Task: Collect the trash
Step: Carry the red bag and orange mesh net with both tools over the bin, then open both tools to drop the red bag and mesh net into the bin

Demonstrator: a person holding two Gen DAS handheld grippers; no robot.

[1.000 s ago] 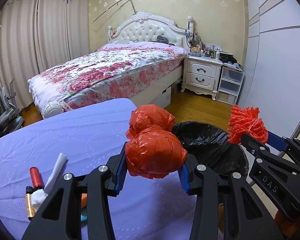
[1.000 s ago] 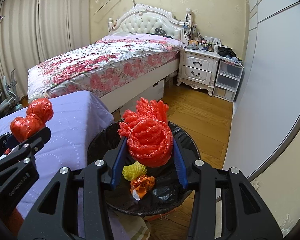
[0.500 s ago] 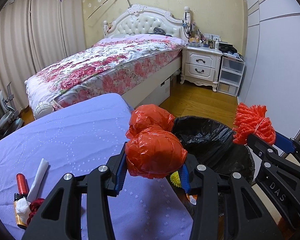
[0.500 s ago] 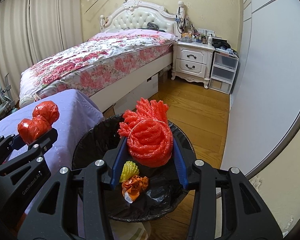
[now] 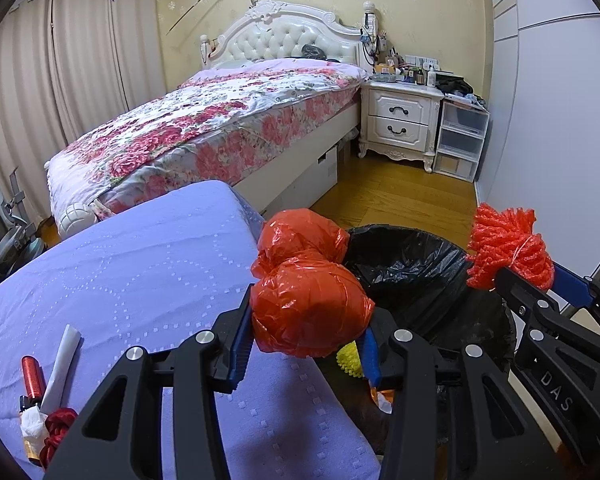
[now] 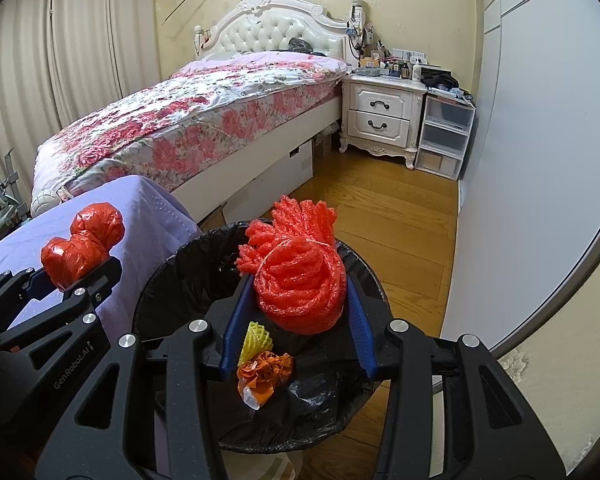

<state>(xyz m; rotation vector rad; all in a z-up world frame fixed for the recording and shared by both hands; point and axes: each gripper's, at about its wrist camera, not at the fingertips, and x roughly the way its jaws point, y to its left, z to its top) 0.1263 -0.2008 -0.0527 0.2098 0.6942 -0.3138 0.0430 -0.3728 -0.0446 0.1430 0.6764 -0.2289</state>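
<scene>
Drop-off step: the right gripper (image 6: 298, 318) pinches the red foam netting (image 6: 300, 280) over the black-lined bin (image 6: 172, 280); the left gripper (image 5: 306, 338) pinches the knotted red bag (image 5: 306, 312), seemingly at the table (image 5: 140, 272) edge beside it. Next, spread the fingers over the bin

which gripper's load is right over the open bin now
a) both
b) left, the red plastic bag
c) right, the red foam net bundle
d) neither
c: in the right wrist view the red foam net bundle sits above the bin opening, while the red plastic bag in the left gripper is over the purple cloth.
</scene>
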